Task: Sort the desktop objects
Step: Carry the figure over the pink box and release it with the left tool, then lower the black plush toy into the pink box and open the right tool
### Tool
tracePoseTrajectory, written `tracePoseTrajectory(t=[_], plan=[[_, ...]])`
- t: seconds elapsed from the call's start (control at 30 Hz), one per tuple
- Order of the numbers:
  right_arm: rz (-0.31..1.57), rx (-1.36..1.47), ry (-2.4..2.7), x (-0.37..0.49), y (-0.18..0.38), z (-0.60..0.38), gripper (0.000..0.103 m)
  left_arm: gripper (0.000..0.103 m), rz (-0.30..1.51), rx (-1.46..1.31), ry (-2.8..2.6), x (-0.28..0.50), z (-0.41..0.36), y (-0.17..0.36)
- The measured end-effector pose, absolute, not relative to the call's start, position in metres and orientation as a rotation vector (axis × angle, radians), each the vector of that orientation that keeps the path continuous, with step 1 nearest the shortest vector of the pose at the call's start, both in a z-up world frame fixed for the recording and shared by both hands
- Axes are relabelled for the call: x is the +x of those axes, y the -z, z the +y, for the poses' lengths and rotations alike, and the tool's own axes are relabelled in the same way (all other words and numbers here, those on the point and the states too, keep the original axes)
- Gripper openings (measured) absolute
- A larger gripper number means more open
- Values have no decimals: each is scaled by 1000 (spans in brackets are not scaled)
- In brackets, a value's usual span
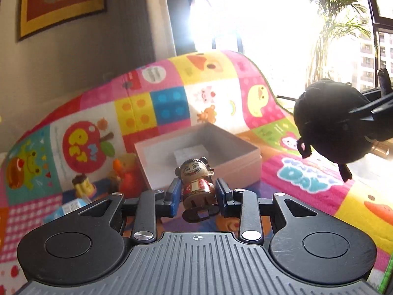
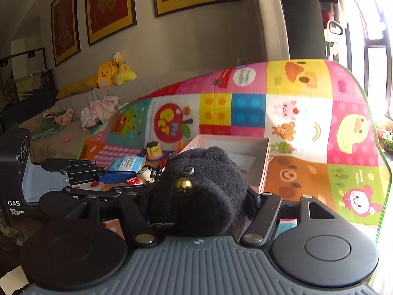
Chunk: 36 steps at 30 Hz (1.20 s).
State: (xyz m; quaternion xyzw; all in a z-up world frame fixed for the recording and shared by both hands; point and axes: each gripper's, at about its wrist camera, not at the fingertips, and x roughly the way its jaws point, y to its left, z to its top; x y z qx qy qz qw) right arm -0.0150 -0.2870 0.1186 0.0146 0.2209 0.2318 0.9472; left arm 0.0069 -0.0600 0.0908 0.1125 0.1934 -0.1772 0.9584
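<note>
Between the blue pads of the left hand-held gripper [image 1: 197, 198], at six o'clock in the left wrist view, a small grinning figurine [image 1: 196, 184] is sitting clamped at its waist, its feet hanging clear of the colourful play mat [image 1: 304, 182] below. At six o'clock in the right wrist view, the right hand-held gripper [image 2: 199, 204] is closing its jaws about halfway on a black plush toy [image 2: 199, 191], which is bulging out between them; the same toy is showing at three o'clock in the left view, held in the air. Just beyond both loads, toward twelve o'clock, an open pale pink box [image 1: 245, 158] is standing on the mat, and only a small white item is showing inside it. Left of the box, at about nine o'clock, a yellow pudding toy [image 1: 83, 185], an orange-and-red toy [image 1: 127, 174] and a blue-and-white packet [image 1: 70, 207] are lying loose. Sorting appears to be at an early stage: two items are lifted but not yet placed, and several more are waiting.
</note>
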Motion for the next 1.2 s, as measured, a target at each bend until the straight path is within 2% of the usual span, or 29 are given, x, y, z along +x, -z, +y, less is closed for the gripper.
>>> tracePoseTrajectory(t=[0.17, 0.33, 0.4, 0.47, 0.67, 0.87, 1.07, 1.2], plan=[[487, 39, -449, -6, -109, -289, 67, 34, 330, 254, 308, 58, -79, -99], [537, 44, -412, 5, -95, -294, 67, 36, 449, 207, 242, 117, -83, -70], [539, 39, -394, 9, -93, -297, 67, 43, 484, 174, 239, 119, -75, -59], [540, 33, -381, 17, -93, -298, 67, 69, 485, 143, 255, 109, -66, -54], [543, 82, -370, 73, -104, -289, 67, 85, 492, 87, 220, 63, -36, -45], [593, 160, -334, 164, -95, -261, 67, 95, 517, 14, 220, 37, -21, -35], [713, 96, -309, 203, -49, -228, 68, 96, 524, 11, 247, 29, -21, -28], [710, 73, -311, 197, -47, -231, 80, 96, 550, -8, 250, 34, -18, -21]])
